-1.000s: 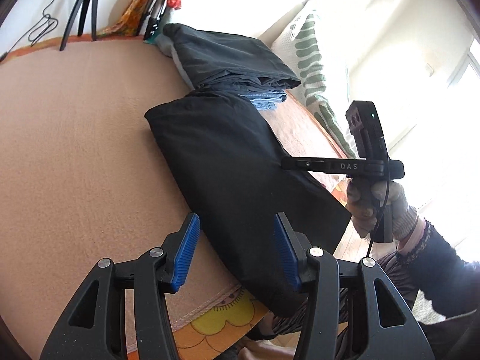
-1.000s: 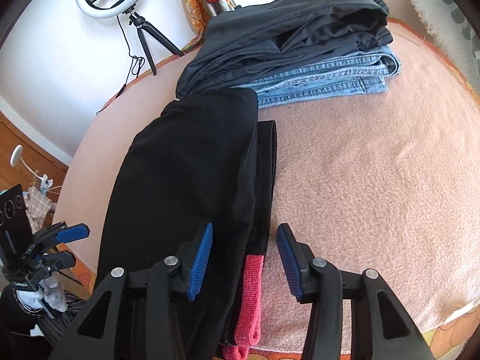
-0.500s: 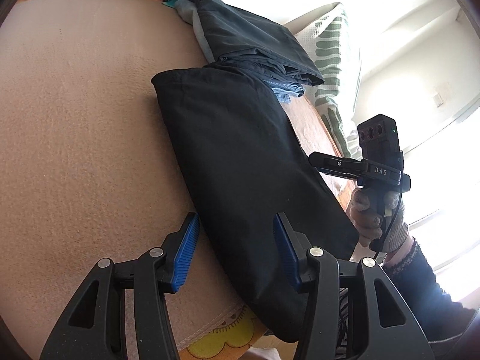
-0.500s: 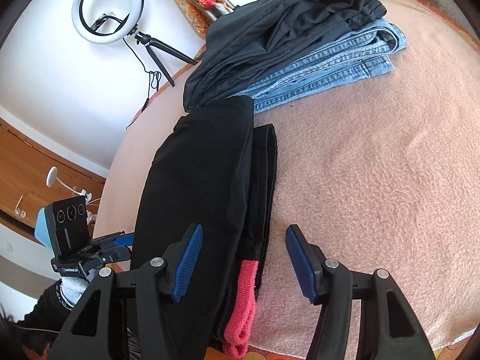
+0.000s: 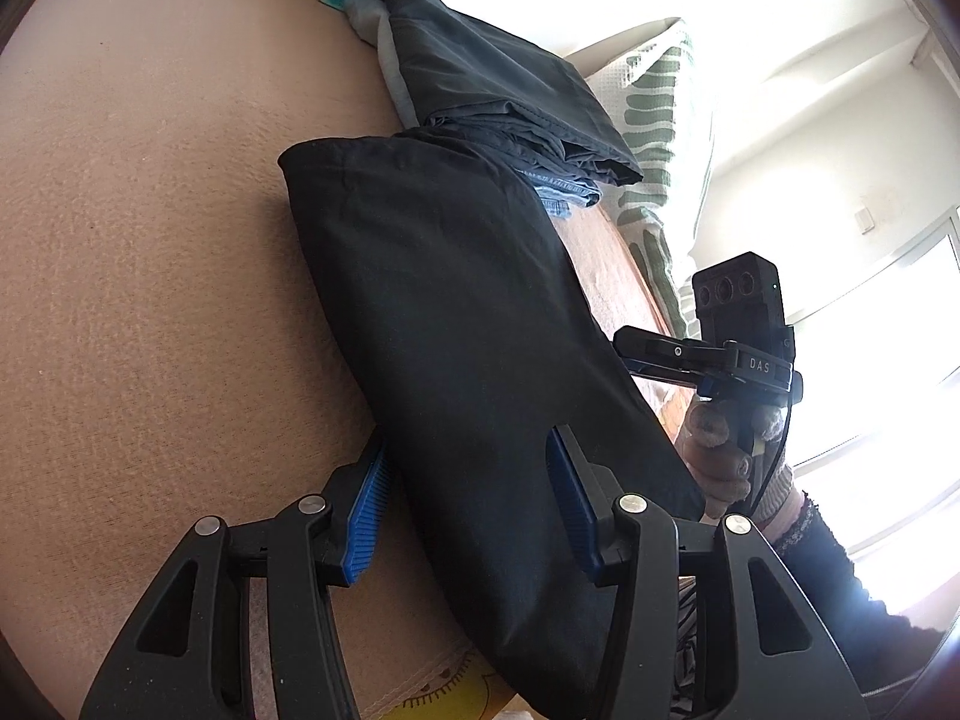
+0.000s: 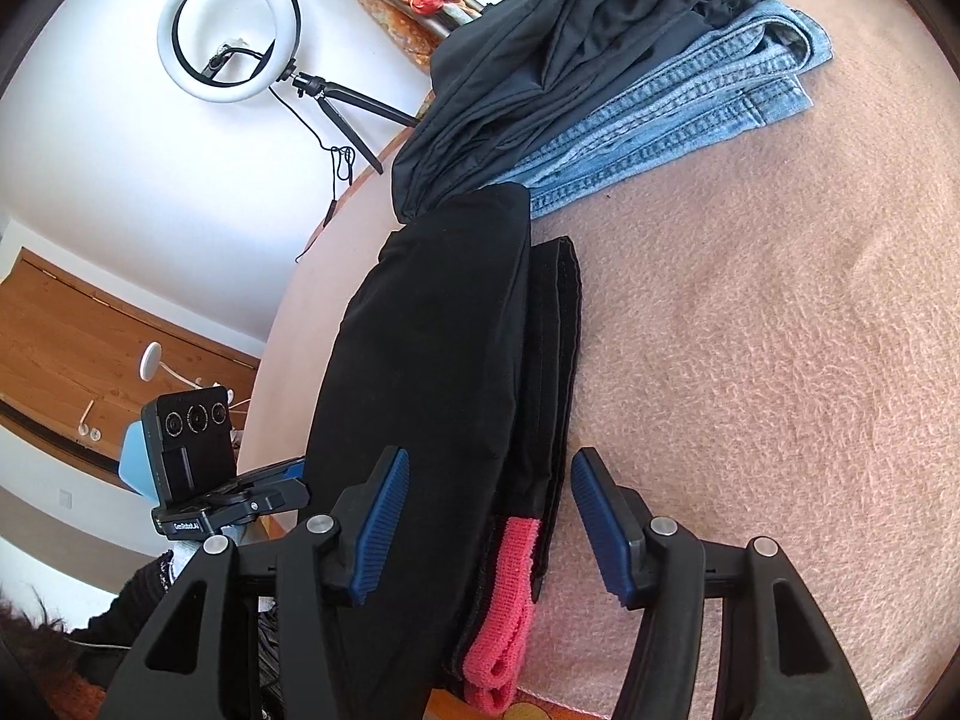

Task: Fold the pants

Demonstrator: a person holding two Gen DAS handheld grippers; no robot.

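Note:
Black pants [image 5: 468, 324] lie folded lengthwise in a long strip on the pink blanket [image 5: 150, 240]; they also show in the right wrist view [image 6: 432, 348] with a pink waistband [image 6: 510, 588] at the near end. My left gripper [image 5: 465, 498] is open, its jaws straddling the strip's left edge near the bed's front. My right gripper [image 6: 489, 513] is open, straddling the waistband end. The right gripper also shows in the left wrist view [image 5: 636, 354] beside the pants.
A stack of folded dark pants [image 6: 570, 48] and blue jeans [image 6: 690, 114] lies at the far end of the strip. A ring light on a tripod [image 6: 228, 30] stands behind the bed. A patterned pillow [image 5: 654, 138] lies at the right.
Both grippers have moved closer over the near end of the black pants. The right gripper has opened wider. The pants have not moved.

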